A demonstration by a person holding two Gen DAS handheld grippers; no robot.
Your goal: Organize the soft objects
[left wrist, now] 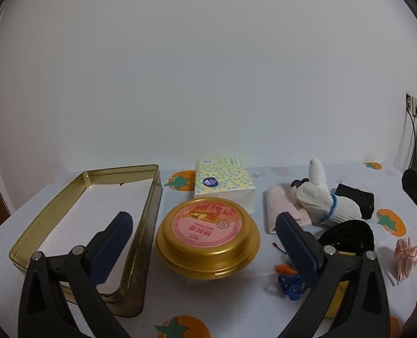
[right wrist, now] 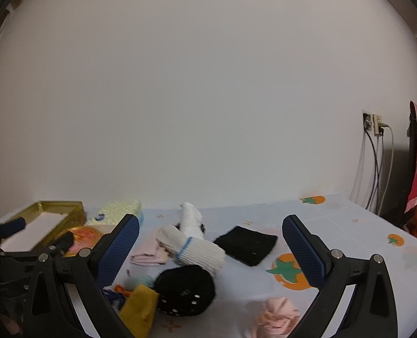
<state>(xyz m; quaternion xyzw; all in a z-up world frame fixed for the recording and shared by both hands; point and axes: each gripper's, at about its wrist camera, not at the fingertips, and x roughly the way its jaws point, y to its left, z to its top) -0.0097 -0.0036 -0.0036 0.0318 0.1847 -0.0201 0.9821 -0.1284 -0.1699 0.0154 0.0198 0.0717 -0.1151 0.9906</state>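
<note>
On the tablecloth (left wrist: pixel 231 298), an open rectangular tin (left wrist: pixel 141 242) lies at lower left of the left wrist view, a round lidded tin (left wrist: pixel 208 242) just right of it. A tissue pack (left wrist: pixel 225 183) sits behind the round tin. At right, knitted gloves (left wrist: pixel 324 200) lie across a folded cloth (left wrist: pixel 279 205), earplugs (left wrist: pixel 286 269) below them.

In front of me the table (left wrist: pixel 236 304) carries a pale cloth printed with orange fruit. Directly on it, at left, lie a rectangular gold tin (left wrist: pixel 149 197), a round gold tin (left wrist: pixel 208 242) and a tissue pack (left wrist: pixel 225 180). To the right lie white knit gloves (right wrist: pixel 197 242), pink cloth (right wrist: pixel 149 250), a flat black cloth (right wrist: pixel 248 243), a black beaded piece (right wrist: pixel 184 290) and a pink scrunchie (right wrist: pixel 276 315).
</note>
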